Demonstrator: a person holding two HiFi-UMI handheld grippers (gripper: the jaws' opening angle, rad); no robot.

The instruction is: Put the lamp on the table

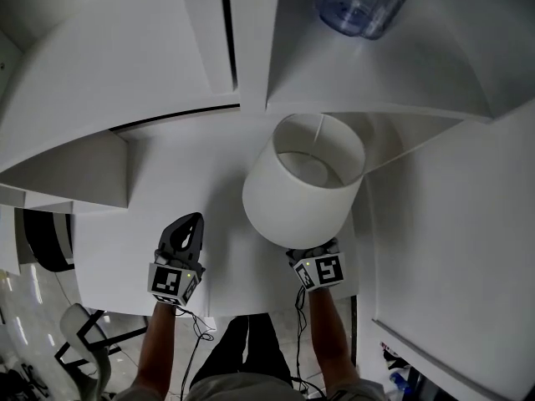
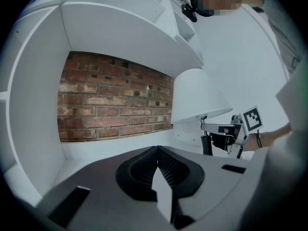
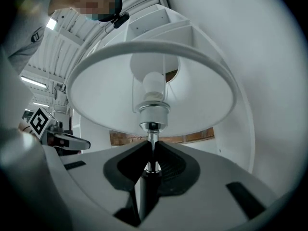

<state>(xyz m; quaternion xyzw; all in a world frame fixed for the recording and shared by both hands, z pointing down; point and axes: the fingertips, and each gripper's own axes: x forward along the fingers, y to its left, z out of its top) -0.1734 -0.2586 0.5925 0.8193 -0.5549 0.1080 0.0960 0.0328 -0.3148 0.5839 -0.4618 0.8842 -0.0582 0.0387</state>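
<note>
White worktop [image 1: 167, 199], smooth, set into a white shelf unit [image 1: 109, 90], red brick wall [image 2: 110, 100] behind. Clear bluish container [image 1: 364, 2] standing on an upper shelf board. Lamp [image 1: 305, 182] over the worktop's right side, foot hidden, contact unclear.

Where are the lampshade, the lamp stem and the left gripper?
lampshade [image 1: 288, 199], head view, outer side wall.
lamp stem [image 3: 152, 137], right gripper view, bare shiny rod above the jaws.
left gripper [image 1: 191, 224], head view, midway between its closed fingertips.
</note>
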